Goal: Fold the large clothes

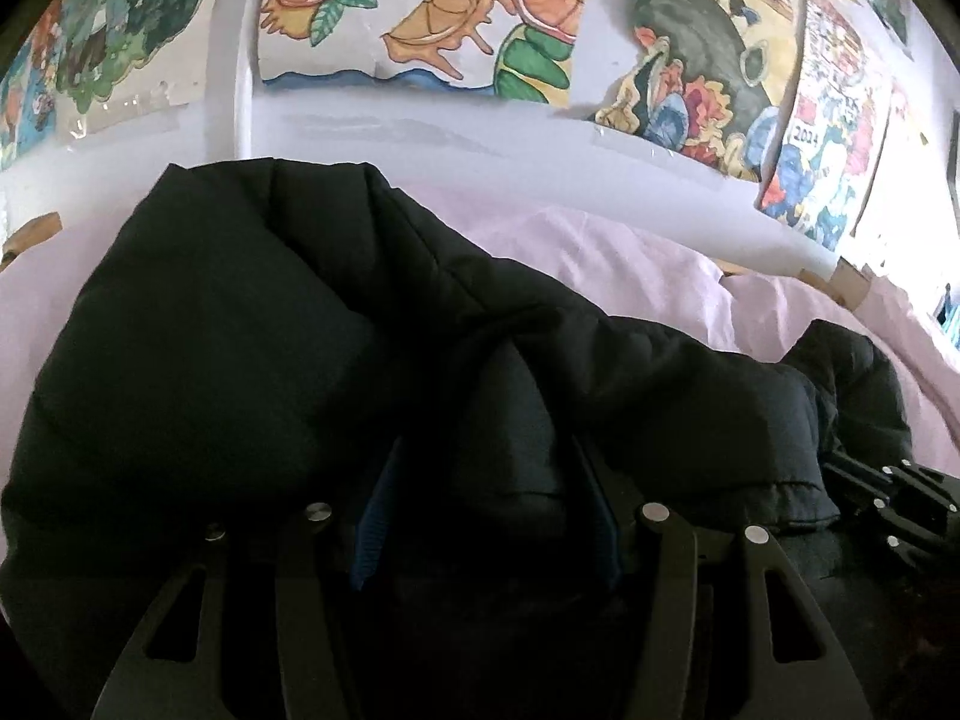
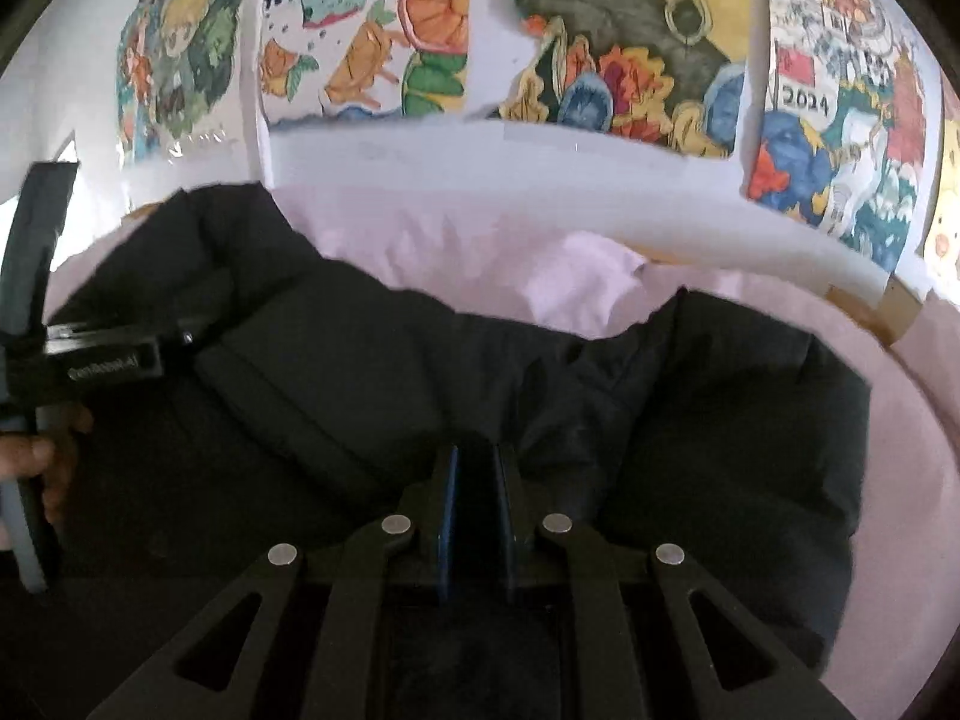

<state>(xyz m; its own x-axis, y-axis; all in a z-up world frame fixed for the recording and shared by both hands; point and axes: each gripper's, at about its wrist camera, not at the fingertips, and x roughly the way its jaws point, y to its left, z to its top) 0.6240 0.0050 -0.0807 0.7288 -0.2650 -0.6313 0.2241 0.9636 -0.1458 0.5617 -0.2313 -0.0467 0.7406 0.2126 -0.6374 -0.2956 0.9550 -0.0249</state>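
A black puffer jacket [image 1: 252, 324] lies bunched on a pale pink bed sheet [image 1: 630, 252]; it also fills the right wrist view [image 2: 336, 360]. My left gripper [image 1: 486, 480] has its blue-padded jaws apart with a thick fold of the jacket between them. My right gripper [image 2: 477, 474] is shut on a thin fold of the jacket near its middle. The left gripper's body [image 2: 90, 354] and the hand holding it show at the left edge of the right wrist view. The right gripper's body [image 1: 894, 498] shows at the right in the left wrist view.
A white wall behind the bed carries several colourful drawings [image 1: 420, 12], [image 2: 600, 48]. A wooden bed-frame edge [image 1: 846, 285] shows at the right. Pink sheet [image 2: 540, 264] lies beyond the jacket.
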